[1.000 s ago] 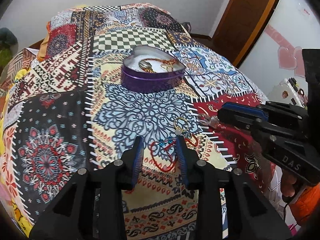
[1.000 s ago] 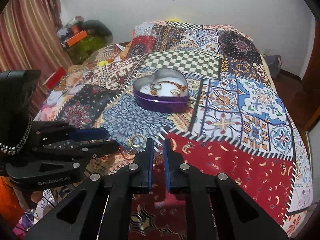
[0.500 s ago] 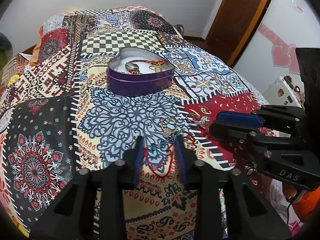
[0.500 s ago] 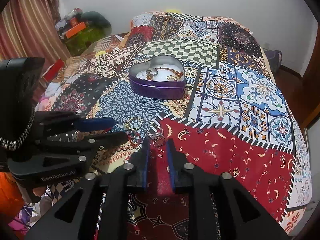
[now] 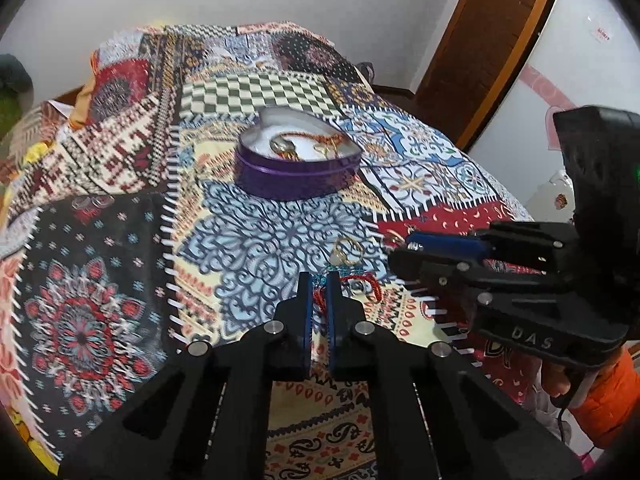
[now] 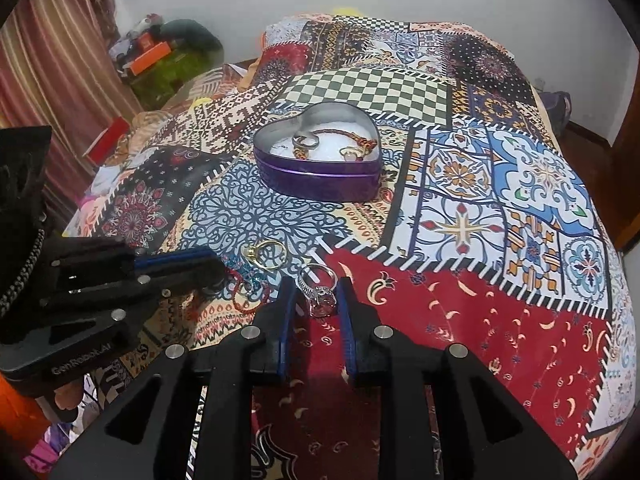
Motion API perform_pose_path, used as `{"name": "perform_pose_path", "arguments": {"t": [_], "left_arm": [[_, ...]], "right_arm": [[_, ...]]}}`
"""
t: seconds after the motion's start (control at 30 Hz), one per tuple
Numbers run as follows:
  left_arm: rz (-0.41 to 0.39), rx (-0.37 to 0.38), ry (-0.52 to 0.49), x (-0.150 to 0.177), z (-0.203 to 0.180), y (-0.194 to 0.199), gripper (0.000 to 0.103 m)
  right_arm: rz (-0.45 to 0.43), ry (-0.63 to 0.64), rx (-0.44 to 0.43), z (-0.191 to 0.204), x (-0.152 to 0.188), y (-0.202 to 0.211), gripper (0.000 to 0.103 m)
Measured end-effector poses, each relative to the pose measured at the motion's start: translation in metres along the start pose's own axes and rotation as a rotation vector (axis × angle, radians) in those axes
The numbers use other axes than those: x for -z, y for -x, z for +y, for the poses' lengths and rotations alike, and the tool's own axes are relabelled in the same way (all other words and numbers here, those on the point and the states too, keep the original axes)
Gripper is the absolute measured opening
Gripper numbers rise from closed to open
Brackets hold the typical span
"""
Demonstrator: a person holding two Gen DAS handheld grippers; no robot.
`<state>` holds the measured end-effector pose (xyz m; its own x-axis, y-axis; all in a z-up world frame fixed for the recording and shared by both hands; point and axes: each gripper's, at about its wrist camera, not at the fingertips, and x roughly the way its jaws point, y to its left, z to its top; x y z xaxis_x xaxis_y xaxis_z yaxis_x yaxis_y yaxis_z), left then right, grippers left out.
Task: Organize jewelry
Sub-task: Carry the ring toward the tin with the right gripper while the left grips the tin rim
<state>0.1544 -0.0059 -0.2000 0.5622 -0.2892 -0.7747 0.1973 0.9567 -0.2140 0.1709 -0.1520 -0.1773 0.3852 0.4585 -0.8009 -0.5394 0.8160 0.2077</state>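
A purple heart-shaped tin (image 5: 296, 176) (image 6: 320, 184) stands mid-bed with rings and a red cord bracelet inside. Nearer, on the bedspread, my left gripper (image 5: 318, 280) is shut on a red cord bracelet (image 5: 366, 280) with blue beads. The same left gripper (image 6: 218, 270) shows in the right wrist view, with the cord (image 6: 244, 300) trailing from its tips. A gold ring (image 5: 348, 250) (image 6: 268, 254) lies just beyond. My right gripper (image 6: 316, 286) stands slightly open around a silver ring with a pink stone (image 6: 320, 296). Its pads do not visibly press the ring. It also shows as the right gripper (image 5: 396, 252).
A patchwork bedspread (image 6: 460, 312) covers the whole bed. A striped curtain (image 6: 44, 80) and piled clutter (image 6: 160, 60) stand at the back left. A wooden door (image 5: 480, 48) is at the right. A hand in an orange sleeve (image 5: 600, 396) holds the right gripper.
The left jaws have closed onto the red cord bracelet. The right jaws have parted a little and slid forward, so the silver ring now lies between them.
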Motion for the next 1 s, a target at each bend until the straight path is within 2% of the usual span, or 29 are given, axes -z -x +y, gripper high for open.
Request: {"name": "perform_pose_path", "arguments": {"t": [0.53,1.0], "left_arm": [[-0.147,-0.036,-0.007,-0.026,-0.002,0.047,0.004],[-0.249,-0.040,-0.023,-0.055,-0.006,0.070,0.004]], "right_arm": [[-0.097,-0.011,0.006,0.003,-0.005,0.030,0.016],[-0.214,-0.024,0.028,-0.002,-0.032,0.057,0.016]]}}
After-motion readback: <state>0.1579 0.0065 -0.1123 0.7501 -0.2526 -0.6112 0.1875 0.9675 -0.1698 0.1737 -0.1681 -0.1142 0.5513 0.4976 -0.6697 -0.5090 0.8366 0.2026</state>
